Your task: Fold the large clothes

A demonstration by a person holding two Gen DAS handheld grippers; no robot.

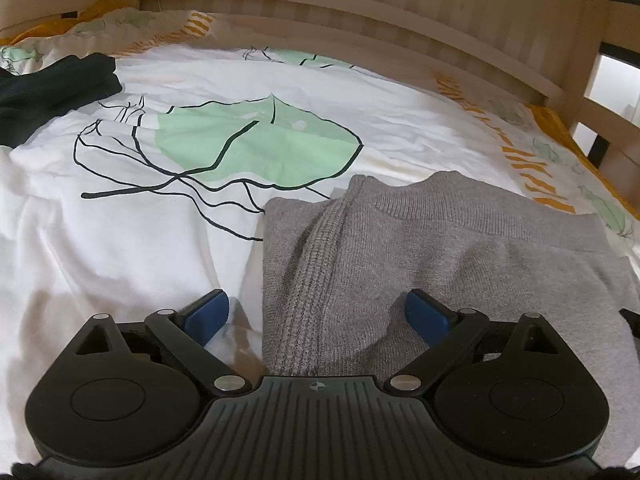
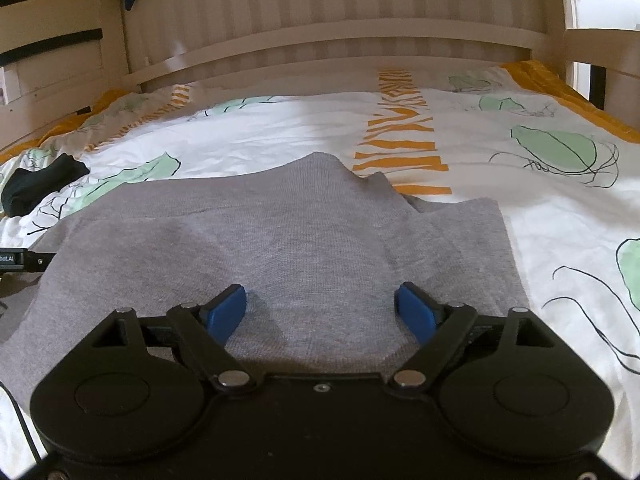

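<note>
Left gripper (image 1: 316, 314) gapes over grey sweater (image 1: 420, 248), apparently not gripping, on bedspread (image 1: 120, 240).

Illumination is soft daylight entering from the 3 o'clock side of both views, where window gaps (image 2: 580, 72) are overexposed. The white bedsheet (image 1: 120, 240) shows mild glare, and in the right wrist view the bedsheet (image 2: 460, 240) is brightest toward 2 o'clock. Diffuse shadows lie beneath each claw on the grey sweater (image 1: 400, 248). Fisheye distortion bows the bed rail (image 1: 360, 4) and darkens the corners. Focus is adequate; fine detail softens at the periphery.
</note>
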